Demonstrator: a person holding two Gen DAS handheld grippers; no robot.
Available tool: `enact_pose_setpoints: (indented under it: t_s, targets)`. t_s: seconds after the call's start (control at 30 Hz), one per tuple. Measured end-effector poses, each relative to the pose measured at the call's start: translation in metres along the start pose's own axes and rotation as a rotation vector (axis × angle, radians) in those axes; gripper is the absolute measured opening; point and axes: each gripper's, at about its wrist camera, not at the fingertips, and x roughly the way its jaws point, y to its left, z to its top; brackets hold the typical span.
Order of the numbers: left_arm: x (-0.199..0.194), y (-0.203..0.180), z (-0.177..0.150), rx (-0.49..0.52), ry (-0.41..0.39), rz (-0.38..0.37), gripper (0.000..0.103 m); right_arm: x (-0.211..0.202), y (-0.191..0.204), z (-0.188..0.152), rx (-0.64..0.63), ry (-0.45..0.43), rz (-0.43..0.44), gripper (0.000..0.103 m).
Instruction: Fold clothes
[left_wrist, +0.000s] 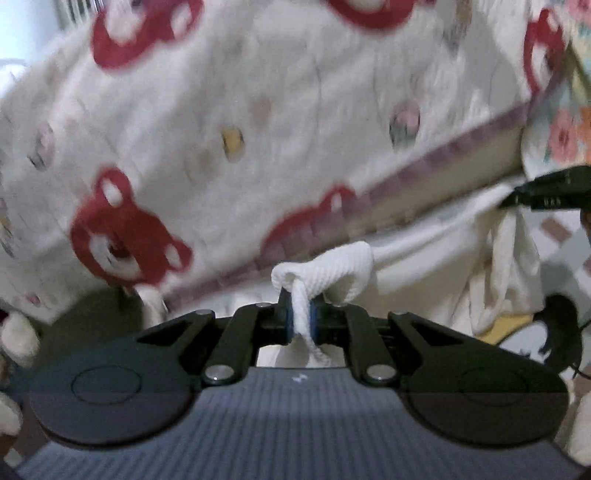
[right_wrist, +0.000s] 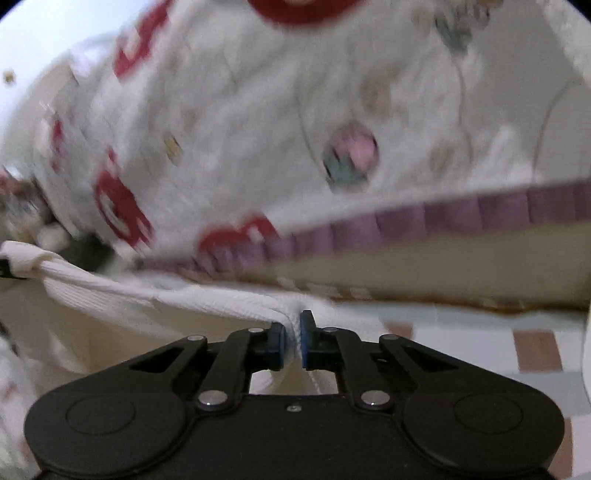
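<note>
Nearest the left wrist camera, the left gripper (left_wrist: 302, 317) has its jaws pinched on a bunched ribbed edge of a white garment (left_wrist: 424, 266), a twist of the knit squeezed between the blue pads (left_wrist: 313, 319). In the right wrist view the right gripper (right_wrist: 292, 339) likewise has its jaws pressed onto the same ribbed edge of the garment (right_wrist: 166, 295), with only a thin fold of cloth between its pads (right_wrist: 304, 341).

Between the two grips the ribbed edge runs taut, and the rest of the cloth hangs slack below it, so the garment is held up in the air rather than lying flat. In the left view the other gripper's black fingers (left_wrist: 543, 192) show at the right edge, clamped on the far end of that edge.

Just beyond lies a bed with a white quilt printed with red bears (left_wrist: 184, 147), trimmed in a purple border (right_wrist: 443, 214); further right a checked floor (right_wrist: 480, 339) shows.

No neat fold is visible in the garment: it hangs stretched by one edge. That fits either spreading it out ahead of folding or carrying one edge across to make a fold; the blurred pictures do not settle which. Laying it down flat and squared remains.
</note>
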Motion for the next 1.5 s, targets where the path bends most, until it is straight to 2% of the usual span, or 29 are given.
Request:
enact_pose_setpoints:
  t_s: [0.1,0.17,0.2,0.23,0.27,0.3,0.33,0.37,0.4,0.5,0.6,0.63,0.73,0.87,0.9,0.97,1.0,1.03,1.1,1.13,1.17,1.2,1.3,1.33,1.4,1.47,1.5]
  targets:
    - [-0.021,-0.003,0.001,0.018,-0.049,-0.005,0.008,-0.024,0.015,0.005,-0.006,-0.003,0.062,0.008]
    - [-0.036,-0.005,0.002,0.030,-0.082,-0.008,0.008,-0.031,0.027,0.003,-0.032,0.034,0.025,0.010]
    - [-0.042,-0.005,0.001,0.030,-0.095,-0.026,0.008,-0.032,0.033,0.001,-0.057,0.060,-0.020,0.011]
    - [-0.046,-0.004,0.000,0.022,-0.103,-0.051,0.008,-0.031,0.040,-0.002,-0.102,0.080,-0.087,0.022]
    - [-0.047,-0.004,-0.001,0.012,-0.105,-0.078,0.008,-0.028,0.050,-0.007,-0.192,0.088,-0.204,0.035]
    - [-0.049,-0.007,-0.003,0.007,-0.101,-0.109,0.008,-0.024,0.061,-0.011,-0.282,0.095,-0.321,0.058]
    - [-0.050,-0.010,-0.004,0.005,-0.095,-0.141,0.008,-0.021,0.073,-0.016,-0.382,0.092,-0.422,0.064]
    - [-0.051,-0.013,-0.005,0.002,-0.088,-0.172,0.008,-0.020,0.086,-0.023,-0.489,0.068,-0.458,0.064]
    - [-0.052,-0.014,-0.007,-0.004,-0.085,-0.195,0.008,-0.022,0.096,-0.025,-0.536,0.047,-0.414,0.064]
    - [-0.055,-0.015,-0.013,-0.030,-0.079,-0.249,0.008,-0.044,0.113,-0.020,-0.499,-0.014,-0.057,0.062]
    - [-0.057,-0.010,-0.018,-0.048,-0.074,-0.290,0.008,-0.070,0.128,-0.014,-0.443,-0.078,0.271,0.065]
    - [-0.057,-0.010,-0.019,-0.048,-0.072,-0.308,0.008,-0.078,0.133,-0.012,-0.433,-0.098,0.356,0.069]
    - [-0.059,-0.015,-0.019,-0.031,-0.090,-0.370,0.008,-0.083,0.154,-0.014,-0.517,-0.122,0.378,0.072]
    - [-0.069,-0.018,-0.019,-0.006,-0.148,-0.374,0.007,-0.054,0.190,-0.024,-0.719,-0.065,0.253,0.072]
    - [-0.072,-0.019,-0.019,0.001,-0.163,-0.375,0.007,-0.048,0.197,-0.024,-0.729,-0.070,0.231,0.071]
    - [-0.077,-0.020,-0.019,0.013,-0.191,-0.376,0.009,-0.042,0.203,-0.019,-0.648,-0.127,0.229,0.023]
    - [-0.079,-0.018,-0.021,0.028,-0.212,-0.346,0.010,-0.043,0.205,-0.014,-0.587,-0.135,0.235,0.006]
    - [-0.082,-0.014,-0.023,0.045,-0.234,-0.302,0.016,-0.044,0.206,-0.009,-0.545,-0.149,0.229,0.007]
    - [-0.088,-0.007,-0.029,0.080,-0.278,-0.214,0.044,-0.048,0.206,0.004,-0.539,-0.202,0.153,0.006]
    - [-0.091,-0.003,-0.032,0.097,-0.300,-0.170,0.072,-0.050,0.199,0.013,-0.509,-0.213,0.118,0.006]
    - [-0.094,0.000,-0.034,0.115,-0.322,-0.126,0.076,-0.050,0.190,0.022,-0.472,-0.219,0.088,0.006]
    - [-0.084,0.004,-0.042,0.099,-0.289,-0.116,0.075,-0.048,0.176,0.031,-0.411,-0.214,0.066,0.006]
    - [-0.035,0.015,-0.072,0.011,-0.119,-0.129,0.074,-0.040,0.123,0.042,-0.235,-0.200,-0.055,0.007]
    - [-0.021,0.013,-0.082,0.014,-0.083,-0.139,0.074,-0.037,0.106,0.043,-0.194,-0.191,-0.106,0.007]
    - [0.003,0.006,-0.103,0.046,-0.028,-0.165,0.075,-0.032,0.078,0.042,-0.141,-0.164,-0.177,0.007]
    - [0.027,-0.005,-0.115,0.121,0.046,-0.129,0.075,-0.028,0.057,0.040,-0.096,-0.145,-0.215,0.007]
    - [0.037,-0.006,-0.117,0.127,0.080,-0.118,0.075,-0.028,0.048,0.039,-0.082,-0.138,-0.233,0.007]
